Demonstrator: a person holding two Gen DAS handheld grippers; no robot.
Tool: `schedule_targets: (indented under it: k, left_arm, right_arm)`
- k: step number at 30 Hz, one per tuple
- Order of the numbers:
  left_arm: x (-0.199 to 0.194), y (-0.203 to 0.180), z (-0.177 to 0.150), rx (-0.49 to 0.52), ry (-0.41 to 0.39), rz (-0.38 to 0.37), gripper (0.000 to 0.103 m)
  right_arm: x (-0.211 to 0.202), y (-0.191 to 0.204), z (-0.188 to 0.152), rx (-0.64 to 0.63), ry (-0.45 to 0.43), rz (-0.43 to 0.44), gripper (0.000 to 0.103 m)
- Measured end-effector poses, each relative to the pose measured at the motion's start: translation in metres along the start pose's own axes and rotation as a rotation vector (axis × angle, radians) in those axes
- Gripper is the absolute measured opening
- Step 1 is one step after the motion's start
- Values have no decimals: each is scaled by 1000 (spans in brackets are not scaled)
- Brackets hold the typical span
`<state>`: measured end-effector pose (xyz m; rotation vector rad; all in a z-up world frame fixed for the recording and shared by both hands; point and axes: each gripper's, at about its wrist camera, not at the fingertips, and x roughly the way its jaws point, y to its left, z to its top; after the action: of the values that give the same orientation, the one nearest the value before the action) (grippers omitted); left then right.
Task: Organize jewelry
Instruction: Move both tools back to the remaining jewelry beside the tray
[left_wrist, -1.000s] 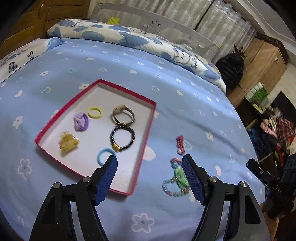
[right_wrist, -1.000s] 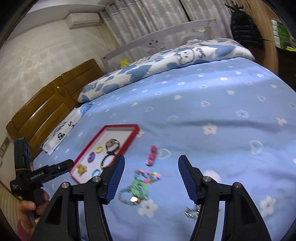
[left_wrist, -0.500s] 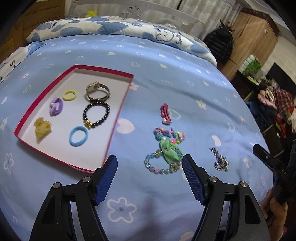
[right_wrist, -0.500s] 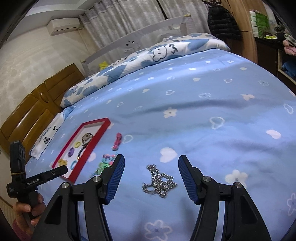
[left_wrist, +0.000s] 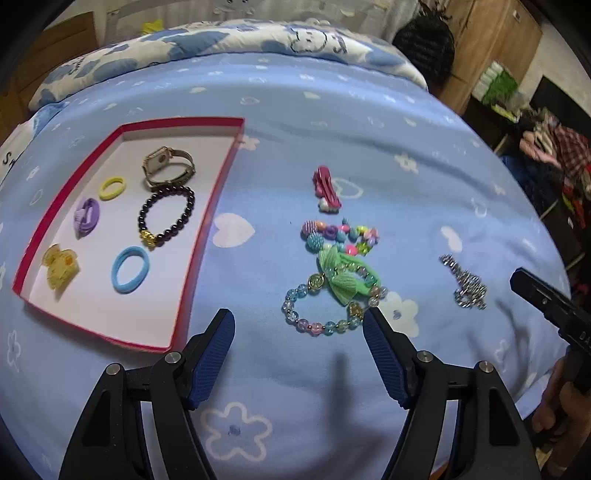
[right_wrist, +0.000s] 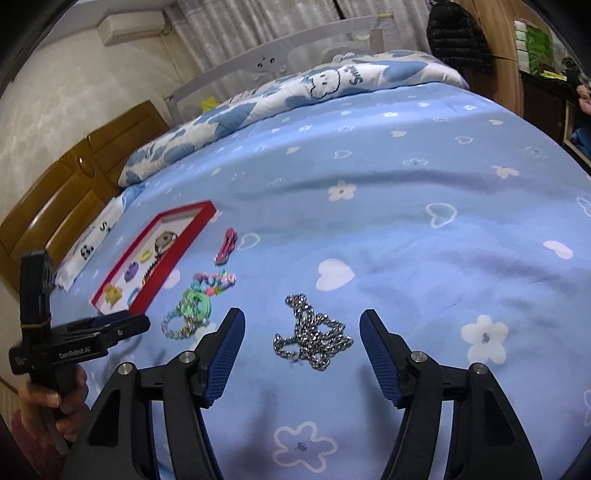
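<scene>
From my left wrist view, my left gripper (left_wrist: 299, 325) stood open and empty over the bedsheet (left_wrist: 369, 140). The bead bracelet (left_wrist: 325, 306) lay just ahead of my tips, its near arc between them and the right fingertip (left_wrist: 373, 321) close to its beads; a green bow (left_wrist: 343, 277) sat on its far side. Beyond that lay a bright bead cluster (left_wrist: 340, 236), then a pink clip (left_wrist: 327, 188). The red tray (left_wrist: 207, 218) was ahead and to my left, already holding a watch (left_wrist: 168, 170), a dark bracelet (left_wrist: 166, 218) and several hair ties. To do this pick well, I judged I should drop straight onto the near arc and close on beads only, leaving the bow and the sheet out of the pinch. Against the frame a second before, the tray had slid from dead ahead off to the left, and the bracelet had come in between my fingers.

From my right wrist view, my right gripper (right_wrist: 301, 326) had its jaws opening, with the silver chain (right_wrist: 314, 339) heaped just ahead between the tips, untouched. The tray (right_wrist: 162, 269) was far to my left, past the other gripper. I judged a deep bite into the middle of the heap would lift it whole. A second before, the beads and bow had lain between these fingers and the chain had been near my right finger.
</scene>
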<state>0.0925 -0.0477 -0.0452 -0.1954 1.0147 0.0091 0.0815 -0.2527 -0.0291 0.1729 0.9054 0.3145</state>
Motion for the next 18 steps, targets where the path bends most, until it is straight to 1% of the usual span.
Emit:
schedule_targets:
  k: [5, 8, 10, 13, 16, 17, 18]
  left_arm:
    - [17, -4, 6, 39, 21, 32, 70]
    - [28, -3, 9, 48, 42, 35, 65]
    - [38, -4, 10, 58, 65, 38, 64]
    - [44, -4, 11, 70, 63, 40, 64]
    - [50, -8, 12, 98, 71, 52, 59]
    - [51, -9, 12, 109, 67, 54, 56]
    - [50, -10, 11, 117, 68, 50, 49]
  right_arm:
    - [12, 3, -3, -28, 38, -11, 69]
    - [18, 4, -6, -43, 57, -19, 69]
    - [21, 5, -7, -49, 68, -22, 70]
    - [29, 6, -8, -65, 85, -29, 70]
    - [36, 9, -9, -86, 101, -42, 70]
    - [40, 10, -10, -96, 112, -47, 70]
    - [43, 10, -10, -102, 118, -51, 70]
